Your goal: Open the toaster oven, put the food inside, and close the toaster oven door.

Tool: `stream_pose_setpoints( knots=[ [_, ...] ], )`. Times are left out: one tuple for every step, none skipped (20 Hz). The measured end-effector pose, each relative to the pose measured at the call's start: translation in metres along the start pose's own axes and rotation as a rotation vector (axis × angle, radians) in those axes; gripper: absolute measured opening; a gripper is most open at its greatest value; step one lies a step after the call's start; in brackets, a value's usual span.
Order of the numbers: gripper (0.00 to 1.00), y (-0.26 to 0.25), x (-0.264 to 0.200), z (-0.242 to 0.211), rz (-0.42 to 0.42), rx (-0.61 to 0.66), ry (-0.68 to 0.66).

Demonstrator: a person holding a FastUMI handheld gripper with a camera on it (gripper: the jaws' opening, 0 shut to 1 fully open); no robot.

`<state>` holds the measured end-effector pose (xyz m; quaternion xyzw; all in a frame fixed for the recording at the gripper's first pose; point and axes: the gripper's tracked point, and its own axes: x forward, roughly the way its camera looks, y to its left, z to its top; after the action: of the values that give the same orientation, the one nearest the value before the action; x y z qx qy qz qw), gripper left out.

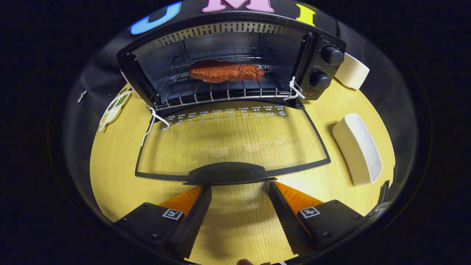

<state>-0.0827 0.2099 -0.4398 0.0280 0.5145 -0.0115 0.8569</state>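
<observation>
The black toaster oven stands at the back of the wooden table with its glass door folded down flat toward me. A reddish-brown slab of food lies on the wire rack inside the oven. The door's black handle sits just ahead of my fingertips. My gripper is open, its two fingers spread about as wide as the handle, nothing between them but bare table.
A long white dish lies on the table to the right of the door. A white cup stands beside the oven's knob panel. A small plate with green bits rests left of the oven.
</observation>
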Motion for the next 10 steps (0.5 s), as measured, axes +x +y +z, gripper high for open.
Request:
stream_pose_setpoints(
  knots=[
    [0.97, 0.0, -0.003, 0.003, 0.003, -0.015, -0.025],
    [0.98, -0.001, -0.008, 0.004, 0.009, -0.015, -0.046],
    [0.98, 0.0, -0.013, 0.006, 0.018, -0.006, -0.057],
    [0.97, 0.0, -0.018, 0.007, 0.027, 0.005, -0.067],
    [0.97, 0.0, -0.023, 0.009, 0.037, 0.012, -0.078],
    [0.98, 0.0, -0.028, 0.011, 0.046, 0.017, -0.092],
    [0.98, 0.0, -0.033, 0.015, 0.052, 0.018, -0.111],
    [0.98, 0.0, -0.04, 0.018, 0.058, 0.021, -0.135],
    [0.98, 0.0, -0.045, 0.023, 0.065, 0.023, -0.159],
    [0.98, 0.0, -0.05, 0.027, 0.071, 0.024, -0.181]
  ],
)
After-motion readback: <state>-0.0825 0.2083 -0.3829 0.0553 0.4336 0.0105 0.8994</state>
